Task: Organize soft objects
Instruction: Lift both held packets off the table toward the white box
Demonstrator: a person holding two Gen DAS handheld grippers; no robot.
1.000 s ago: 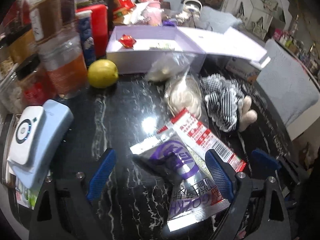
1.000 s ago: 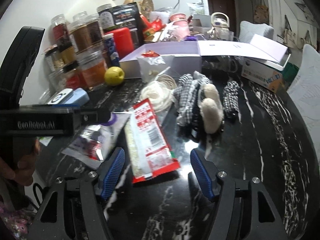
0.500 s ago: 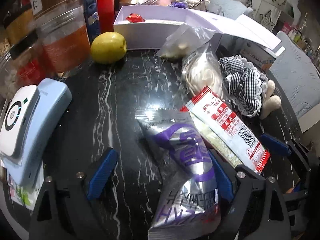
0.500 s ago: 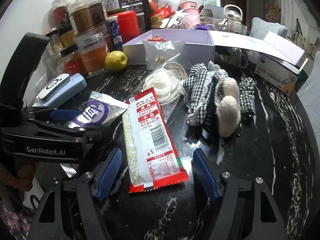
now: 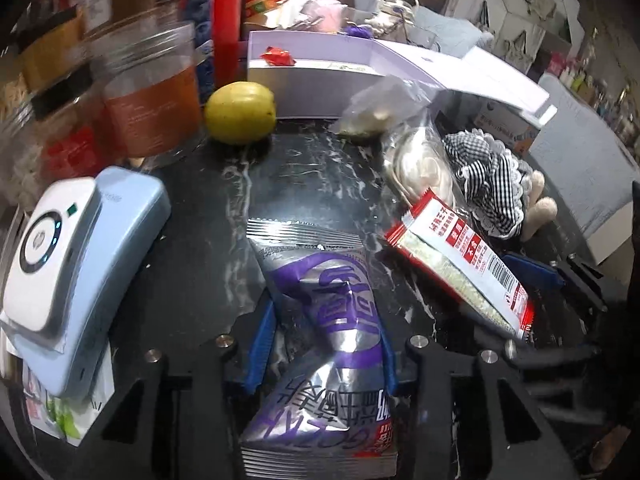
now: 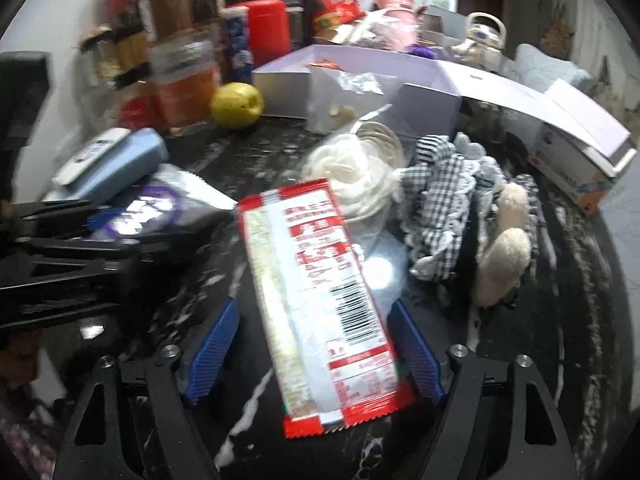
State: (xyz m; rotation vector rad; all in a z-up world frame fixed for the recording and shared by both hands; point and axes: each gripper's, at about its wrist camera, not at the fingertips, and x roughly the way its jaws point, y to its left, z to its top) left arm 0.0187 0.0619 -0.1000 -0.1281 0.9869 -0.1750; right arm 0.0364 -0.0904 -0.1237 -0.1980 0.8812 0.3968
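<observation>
Running lengthwise between the left tongs (image 5: pixel 324 344), silver-purple packet (image 5: pixel 332 320) pinched.

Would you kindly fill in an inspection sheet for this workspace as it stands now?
Surface: black marble table, crowded.
Job's things: silver-purple pouch; red-white packet; checked plush toy; clear bags.
Clutter: yellow fruit, jars, lilac box, blue-white device.
Grippers: left gripper shut on the pouch; right gripper closing around the packet, not yet pressing.
Cables: nothing seen.
Surroundings: cluttered room, boxes behind.
</observation>
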